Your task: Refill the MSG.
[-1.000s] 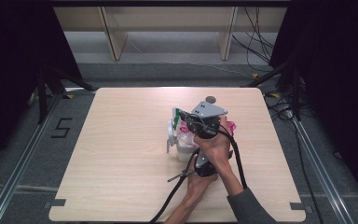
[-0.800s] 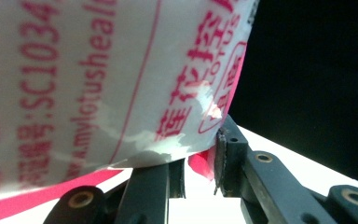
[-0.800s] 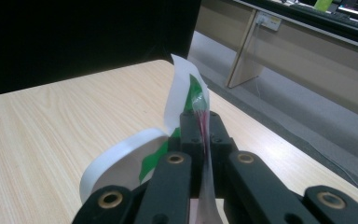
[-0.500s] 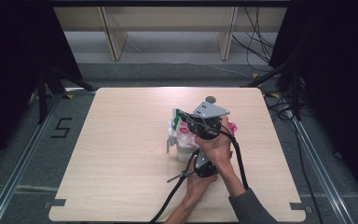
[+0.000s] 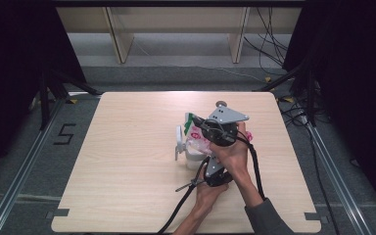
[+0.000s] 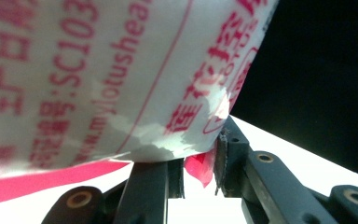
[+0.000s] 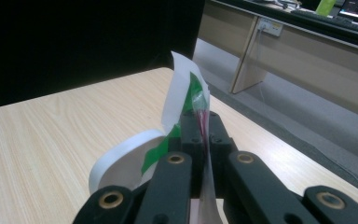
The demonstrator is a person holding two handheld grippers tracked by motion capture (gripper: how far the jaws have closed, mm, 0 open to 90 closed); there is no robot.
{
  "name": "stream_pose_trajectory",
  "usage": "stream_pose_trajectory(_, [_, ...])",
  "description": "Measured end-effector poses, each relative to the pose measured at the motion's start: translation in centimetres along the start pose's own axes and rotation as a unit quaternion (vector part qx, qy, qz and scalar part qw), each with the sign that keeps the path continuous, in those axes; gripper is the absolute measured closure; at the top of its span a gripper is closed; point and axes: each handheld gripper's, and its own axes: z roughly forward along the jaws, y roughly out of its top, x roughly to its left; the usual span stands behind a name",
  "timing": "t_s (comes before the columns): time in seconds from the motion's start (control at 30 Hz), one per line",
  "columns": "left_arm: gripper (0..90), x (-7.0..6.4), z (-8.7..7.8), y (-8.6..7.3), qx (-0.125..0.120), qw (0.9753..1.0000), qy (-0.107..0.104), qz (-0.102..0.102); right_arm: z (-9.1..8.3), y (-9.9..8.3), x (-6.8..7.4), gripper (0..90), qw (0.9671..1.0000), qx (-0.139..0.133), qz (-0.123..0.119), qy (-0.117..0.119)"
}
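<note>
High view: both grippers' jaws pinch the plastic bag (image 5: 194, 139), its long axis running toward the table's (image 5: 127, 161) far edge.

surface: light wood table (image 5: 127, 171) | on it: white plastic bag (image 5: 192, 147) (red and green print)

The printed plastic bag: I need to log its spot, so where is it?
The plastic bag sits right of the table's middle in the high view, held between the left gripper and right gripper.
</note>
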Motion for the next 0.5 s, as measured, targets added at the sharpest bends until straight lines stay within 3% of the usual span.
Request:
stream_pose_trajectory(0.03, [75.4,0.1,-0.1,0.0,0.007,0.9999,0.001,0.007,-0.1,0.0,-0.2,89.9,1.0,-0.001,-0.008,0.003])
stream_pose_trajectory(0.1, [75.3,0.1,0.0,-0.1,0.008,0.9999,0.003,0.009,-0.4,-0.1,0.0,89.9,0.9999,0.004,0.01,-0.003])
stream_pose_trajectory(0.2, [75.1,0.1,0.0,-0.1,0.007,0.9998,0.005,0.016,-0.5,-0.1,-0.3,89.9,1.0,-0.001,-0.009,-0.002])
stream_pose_trajectory(0.23, [74.9,0.2,-0.2,-0.1,0.008,0.9991,0.03,0.03,-0.6,-0.1,-0.2,90.0,0.9999,0.005,-0.005,0.007])
stream_pose_trajectory(0.27, [74.6,0.2,-0.2,-0.1,0.01,0.9989,0.033,0.033,-0.7,-0.1,-0.3,90.0,0.9997,-0.003,-0.022,-0.003])
stream_pose_trajectory(0.3, [74.4,0.2,-0.2,-0.1,0.014,0.9988,0.033,0.033,-0.9,-0.1,-0.1,90.0,1.0,0.005,-0.005,0.002])
stream_pose_trajectory(0.33, [74.2,0.1,-0.1,-0.1,0.005,0.9989,0.036,0.03,-1.0,-0.1,-0.3,90.0,0.9999,0.002,-0.014,0.002])
stream_pose_trajectory(0.37, [73.6,0.1,-0.3,-0.1,0.014,0.9989,0.03,0.032,-1.1,-0.2,-0.1,90.0,1.0,0.003,0.005,-0.001])
stream_pose_trajectory(0.4, [73.4,0.1,-0.3,-0.1,0.016,0.999,0.028,0.031,-1.4,-0.1,-0.4,90.0,0.9999,0.003,-0.014,-0.001])
stream_pose_trajectory(0.47, [72.2,0.1,-0.3,-0.1,0.021,0.999,0.024,0.031,-1.6,-0.2,-0.5,90.0,0.9997,-0.009,-0.024,0.006])
stream_pose_trajectory(0.5, [72.0,-0.1,-0.2,-0.2,0.008,0.9997,0.019,0.013,-2.0,-0.3,-0.2,90.0,0.9999,-0.001,-0.01,0.006])
